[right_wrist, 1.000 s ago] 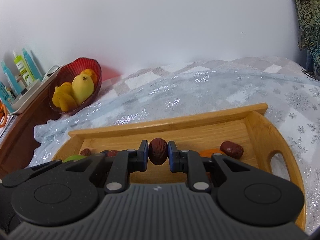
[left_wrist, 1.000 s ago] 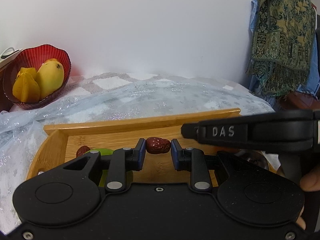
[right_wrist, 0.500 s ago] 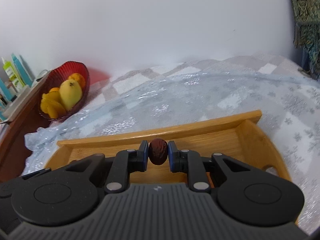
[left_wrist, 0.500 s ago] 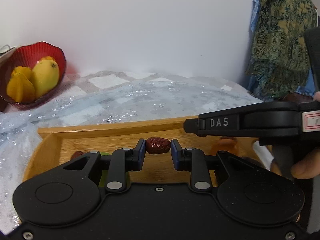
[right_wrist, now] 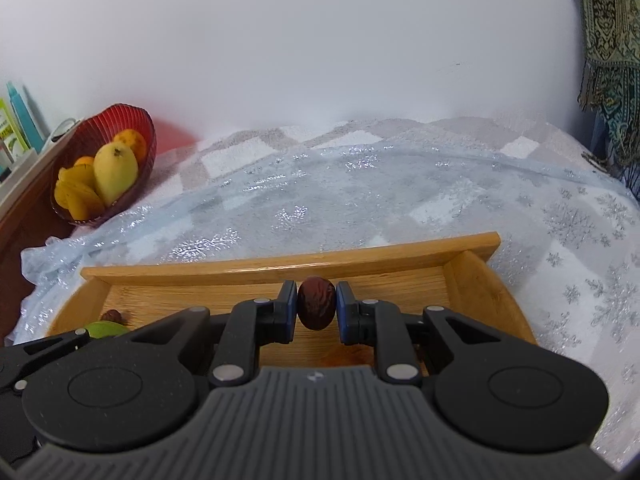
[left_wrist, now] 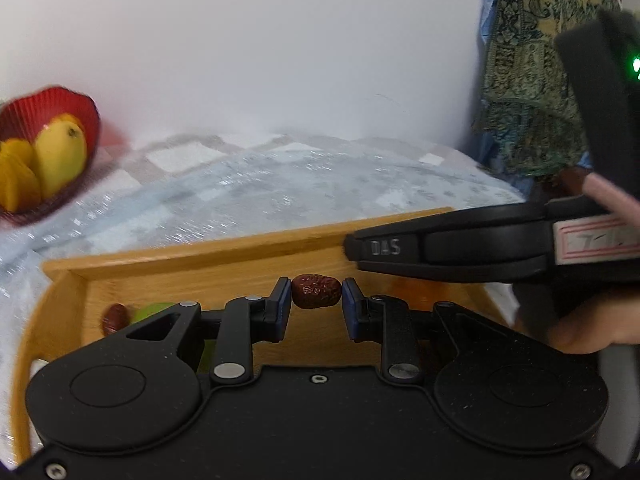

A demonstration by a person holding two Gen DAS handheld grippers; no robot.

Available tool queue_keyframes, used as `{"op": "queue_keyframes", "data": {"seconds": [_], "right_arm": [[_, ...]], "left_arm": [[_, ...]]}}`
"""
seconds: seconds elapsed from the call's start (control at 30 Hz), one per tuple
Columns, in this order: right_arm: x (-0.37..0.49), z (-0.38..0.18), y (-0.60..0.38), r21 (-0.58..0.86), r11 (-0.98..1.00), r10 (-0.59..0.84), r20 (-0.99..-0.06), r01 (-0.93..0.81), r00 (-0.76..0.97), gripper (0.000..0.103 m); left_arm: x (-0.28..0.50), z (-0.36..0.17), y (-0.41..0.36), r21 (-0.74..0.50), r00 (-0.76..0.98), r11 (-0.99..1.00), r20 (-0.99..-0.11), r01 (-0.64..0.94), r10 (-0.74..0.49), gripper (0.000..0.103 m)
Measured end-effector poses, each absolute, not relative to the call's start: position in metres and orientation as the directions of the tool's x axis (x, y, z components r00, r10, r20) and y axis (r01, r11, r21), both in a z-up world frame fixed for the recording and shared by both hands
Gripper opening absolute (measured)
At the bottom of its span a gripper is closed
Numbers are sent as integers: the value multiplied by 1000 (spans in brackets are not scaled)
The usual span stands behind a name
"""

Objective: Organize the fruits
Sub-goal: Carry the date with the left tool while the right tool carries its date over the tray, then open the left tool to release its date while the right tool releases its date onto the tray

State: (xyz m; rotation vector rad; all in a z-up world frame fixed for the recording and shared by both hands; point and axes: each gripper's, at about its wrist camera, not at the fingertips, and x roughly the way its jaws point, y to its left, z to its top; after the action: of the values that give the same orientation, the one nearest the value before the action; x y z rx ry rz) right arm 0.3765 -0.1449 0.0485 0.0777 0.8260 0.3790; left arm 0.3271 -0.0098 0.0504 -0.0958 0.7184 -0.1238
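White wall and a bed-like surface under glittery, snowflake-printed clear film (right_wrist: 400,200) fill the background of both views.

Between the blue pads of the left gripper (left_wrist: 316,300) sits a wrinkled, oblong red date (left_wrist: 316,297), held lengthwise, the jaws nearly closed and pressing both its ends. The right gripper (right_wrist: 316,307) likewise clamps a second date (right_wrist: 316,307), darker and rounder from this angle, with the jaws drawn tight on its sides. Both dates hang above the wooden tray (right_wrist: 296,266), a smooth, pale, rectangular piece with raised walls.

On the tray floor at the left lie another small date (right_wrist: 112,315) and a green fruit (right_wrist: 103,329), partly hidden behind the gripper body; an orange patch (right_wrist: 346,356) shows below the right gripper's fingers.

Only the left wrist view shows the right gripper's black side (left_wrist: 460,250), lettered "DAS", with a hand (left_wrist: 592,320) wrapped around its handle.

Only the right wrist view shows bottles (right_wrist: 20,124) on a wooden ledge beyond the ribbed red bowl (right_wrist: 138,120). That bowl holds a smooth yellow mango (right_wrist: 115,172), starfruit and 1 orange. A patterned, fringed cloth (left_wrist: 532,80) hangs at the right in both views.
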Motion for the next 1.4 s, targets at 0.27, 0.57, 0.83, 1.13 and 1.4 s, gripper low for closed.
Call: {"op": "queue_keyframes", "data": {"seconds": [0.27,0.57,0.83,1.13,1.4], "right_arm": [[381,43,-149,221,932,355,-721,-288,595,25],[381,42,-154,232,935,351,-720,-269,598,25],[382,40,-156,238,937,347,-724,-257,596,24],[384,37,-156,234,939,340,-733,-251,589,25],[384,36,-159,236,941,337,-733,-244,591,25]], "left_arm": [[328,48,-14,-63,752,996,-653,62,-88,26],[328,48,-10,-164,727,981,-661,106,-189,25],[326,45,-13,18,763,1000,-647,19,-3,26],[329,46,-6,-39,765,997,-640,73,-81,26],[325,37,-25,67,773,993,-634,100,-35,26]]}}
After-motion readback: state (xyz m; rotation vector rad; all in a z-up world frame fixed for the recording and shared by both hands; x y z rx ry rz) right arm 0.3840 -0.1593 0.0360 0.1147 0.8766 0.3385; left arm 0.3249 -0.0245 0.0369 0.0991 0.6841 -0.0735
